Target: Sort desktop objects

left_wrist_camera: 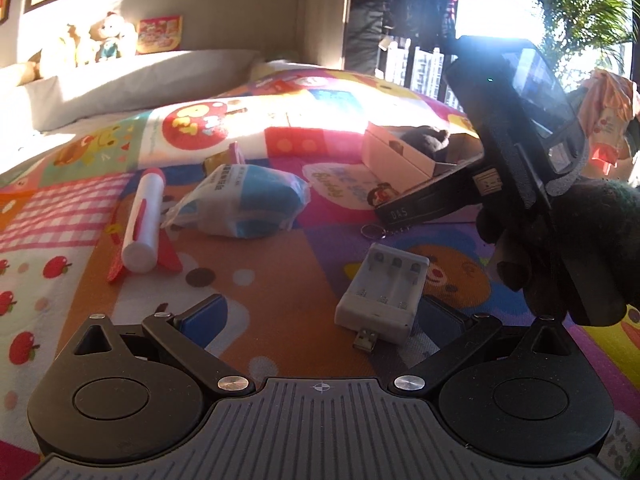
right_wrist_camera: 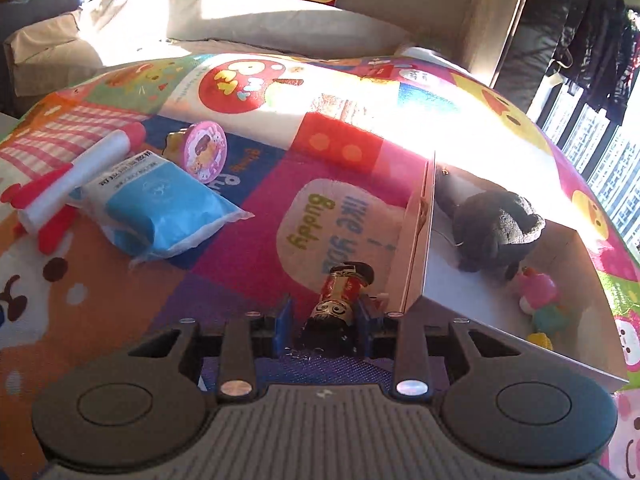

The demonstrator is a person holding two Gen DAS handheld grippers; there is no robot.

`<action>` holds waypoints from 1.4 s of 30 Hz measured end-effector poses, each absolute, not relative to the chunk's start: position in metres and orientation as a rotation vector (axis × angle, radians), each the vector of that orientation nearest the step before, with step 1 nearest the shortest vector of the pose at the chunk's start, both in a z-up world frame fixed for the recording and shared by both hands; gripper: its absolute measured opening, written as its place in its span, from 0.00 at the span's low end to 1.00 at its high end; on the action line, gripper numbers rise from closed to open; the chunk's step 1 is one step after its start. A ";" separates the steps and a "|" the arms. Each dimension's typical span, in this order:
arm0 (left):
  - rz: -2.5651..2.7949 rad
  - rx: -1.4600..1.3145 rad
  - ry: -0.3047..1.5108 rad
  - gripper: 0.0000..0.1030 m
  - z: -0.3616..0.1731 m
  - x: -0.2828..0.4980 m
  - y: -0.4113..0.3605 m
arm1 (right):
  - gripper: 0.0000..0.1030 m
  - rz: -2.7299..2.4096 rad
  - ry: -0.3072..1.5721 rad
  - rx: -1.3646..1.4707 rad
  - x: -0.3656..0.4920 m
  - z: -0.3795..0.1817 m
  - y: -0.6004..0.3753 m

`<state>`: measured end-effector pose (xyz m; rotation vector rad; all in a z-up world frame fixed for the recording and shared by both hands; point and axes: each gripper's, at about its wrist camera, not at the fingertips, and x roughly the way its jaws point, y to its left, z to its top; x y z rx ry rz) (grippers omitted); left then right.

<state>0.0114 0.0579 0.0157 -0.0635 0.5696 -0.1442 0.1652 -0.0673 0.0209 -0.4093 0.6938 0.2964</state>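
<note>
My right gripper (right_wrist_camera: 326, 316) is shut on a small red and gold figurine (right_wrist_camera: 342, 298) with a key chain, just left of the open white box (right_wrist_camera: 418, 248). A dark plush toy (right_wrist_camera: 496, 232) and a small pink toy (right_wrist_camera: 536, 288) lie in that box. My left gripper (left_wrist_camera: 322, 318) stands open, low over the mat, and a white battery charger (left_wrist_camera: 380, 300) lies by its right finger. In the left wrist view, a gloved hand carries the right gripper (left_wrist_camera: 390, 204) with the figurine (left_wrist_camera: 382, 194) beside the box (left_wrist_camera: 400, 156).
A blue and white tissue pack (left_wrist_camera: 244, 200) lies mid-mat on the colourful play mat (left_wrist_camera: 280, 272), with a white and red rocket toy (left_wrist_camera: 142, 220) to its left. A round pink-lidded cup (right_wrist_camera: 206, 156) sits behind the pack. Grey cushions line the back.
</note>
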 end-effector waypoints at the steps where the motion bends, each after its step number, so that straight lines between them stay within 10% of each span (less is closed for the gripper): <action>1: -0.139 -0.074 0.571 1.00 0.016 0.012 0.059 | 0.30 0.297 0.693 -0.402 0.162 0.022 -0.070; 14: -0.055 -0.258 0.349 1.00 0.039 0.033 0.064 | 0.28 0.336 0.662 -0.318 0.064 0.036 -0.163; 23: 0.032 -0.186 0.384 1.00 0.074 -0.001 0.093 | 0.82 0.303 0.628 -0.172 0.037 0.021 -0.204; 31: -0.215 0.098 0.625 1.00 0.033 -0.035 0.035 | 1.00 0.302 0.649 -0.028 0.038 0.011 -0.222; 42: -0.306 0.039 0.694 1.00 0.021 0.004 -0.004 | 1.00 0.315 0.685 0.046 0.042 0.007 -0.231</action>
